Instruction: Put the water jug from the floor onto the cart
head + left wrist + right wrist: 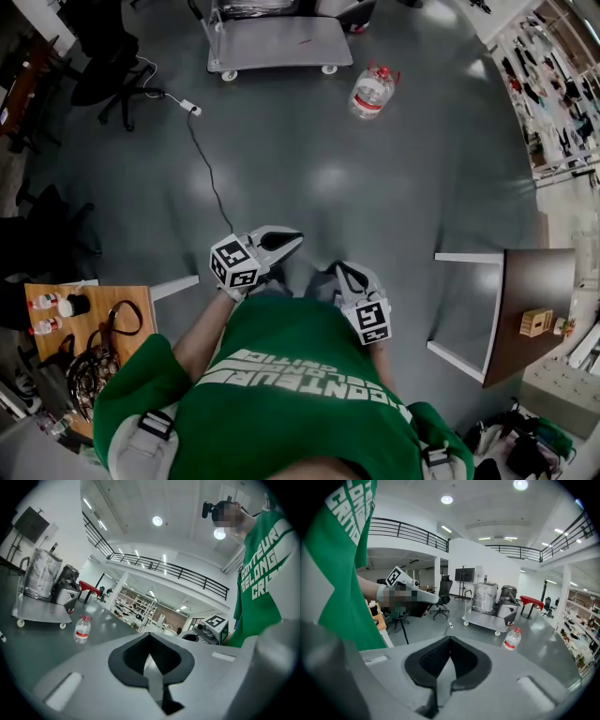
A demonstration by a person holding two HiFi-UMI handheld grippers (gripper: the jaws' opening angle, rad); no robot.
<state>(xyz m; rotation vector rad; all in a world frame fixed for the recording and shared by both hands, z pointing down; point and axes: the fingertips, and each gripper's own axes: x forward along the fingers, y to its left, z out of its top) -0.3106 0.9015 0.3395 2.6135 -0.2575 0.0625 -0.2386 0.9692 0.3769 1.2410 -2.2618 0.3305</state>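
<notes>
My left tool (289,241) and my right tool (339,272) are close to my green shirt (291,394), well apart from the cart (277,42); each tool has its jaws pressed together with nothing in them; the two tools sit side by side and do not touch; past them is grey floor (309,169); a black cord (210,178) runs over it toward the cart's left side; the water jug (370,92) stands on the floor near the cart's front right wheel, not on the cart; the cart is furthest away, with a wrapped bundle (42,573) on it.
</notes>
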